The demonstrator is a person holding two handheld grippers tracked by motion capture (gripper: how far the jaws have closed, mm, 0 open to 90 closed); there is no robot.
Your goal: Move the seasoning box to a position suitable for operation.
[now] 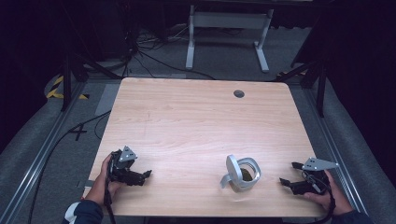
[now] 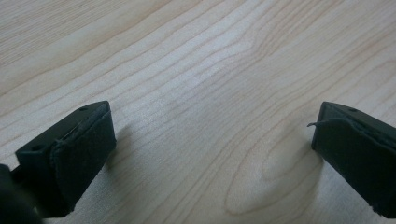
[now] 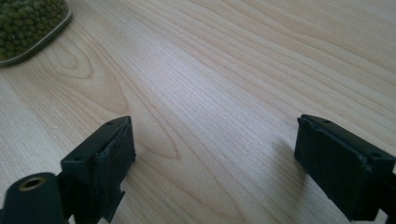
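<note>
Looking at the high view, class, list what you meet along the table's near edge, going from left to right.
Left gripper → white container with its open lid holding green beans → right gripper, all on the wooden table.

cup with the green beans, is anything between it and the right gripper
Nothing visible. The cup sits alone on the table, and bare wood lies between it and the right gripper, whose jaws stand open and point toward it.

I'm working in a lab: dark curtained surroundings, cables (image 1: 154, 58) strewn on grey carpet, metal rails (image 1: 42, 154) flanking the wooden table (image 1: 196, 116).
</note>
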